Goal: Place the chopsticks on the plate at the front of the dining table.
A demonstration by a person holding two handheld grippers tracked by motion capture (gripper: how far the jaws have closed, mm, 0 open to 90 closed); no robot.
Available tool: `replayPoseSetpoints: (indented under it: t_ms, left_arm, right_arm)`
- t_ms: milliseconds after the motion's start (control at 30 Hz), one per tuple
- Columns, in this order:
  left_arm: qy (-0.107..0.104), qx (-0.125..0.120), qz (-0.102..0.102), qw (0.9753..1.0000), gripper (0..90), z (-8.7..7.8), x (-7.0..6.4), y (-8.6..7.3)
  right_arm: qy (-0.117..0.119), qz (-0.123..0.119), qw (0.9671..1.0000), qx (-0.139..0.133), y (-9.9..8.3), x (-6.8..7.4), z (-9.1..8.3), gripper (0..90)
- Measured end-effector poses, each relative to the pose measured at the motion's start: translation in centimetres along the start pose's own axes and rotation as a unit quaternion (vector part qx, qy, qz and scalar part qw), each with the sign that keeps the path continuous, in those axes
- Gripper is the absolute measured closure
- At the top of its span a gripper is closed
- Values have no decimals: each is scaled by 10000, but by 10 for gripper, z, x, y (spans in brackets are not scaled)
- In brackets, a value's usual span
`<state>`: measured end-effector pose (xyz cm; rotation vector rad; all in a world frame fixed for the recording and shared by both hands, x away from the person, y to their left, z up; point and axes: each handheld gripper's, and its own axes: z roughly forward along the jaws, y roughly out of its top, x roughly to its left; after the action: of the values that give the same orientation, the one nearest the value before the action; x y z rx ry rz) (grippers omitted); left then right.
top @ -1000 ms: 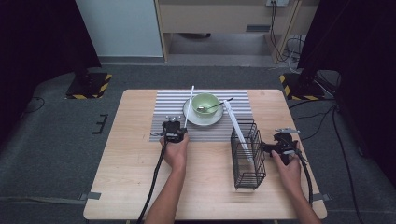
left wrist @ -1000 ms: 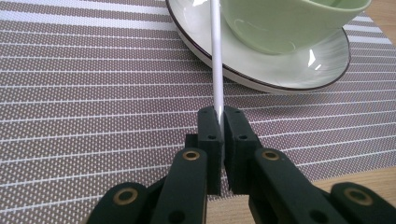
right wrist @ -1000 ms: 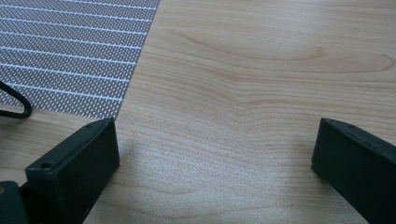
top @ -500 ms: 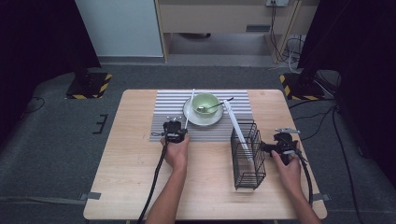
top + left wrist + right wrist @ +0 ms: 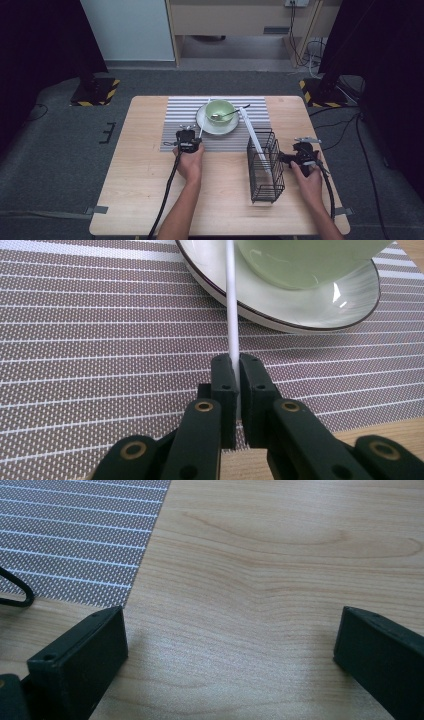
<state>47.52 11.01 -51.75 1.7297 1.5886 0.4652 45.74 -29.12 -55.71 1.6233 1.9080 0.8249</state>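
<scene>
High view: left fingers [image 5: 189,134] pinch one chopstick [image 5: 202,127]; right fingers [image 5: 283,157] gape empty; another chopstick in rack [image 5: 265,170].

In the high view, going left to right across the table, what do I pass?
Left gripper shut on the white chopstick → green bowl on its saucer → black wire basket → right gripper, open.
</scene>
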Motion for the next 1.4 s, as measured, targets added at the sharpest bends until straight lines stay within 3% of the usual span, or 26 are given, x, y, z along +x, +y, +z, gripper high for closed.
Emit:
replayPoseSetpoints:
  t_ms: [567,1400]
  left_arm:
    - [-13,-59,-16,10000,853,0,-2,0]
    - [-302,-40,116,9995,803,6,-22,-3]
  right_arm:
    - [5,-4,10000,5,0,0,0,9]
    - [11,-18,10000,2,0,1,0,9]
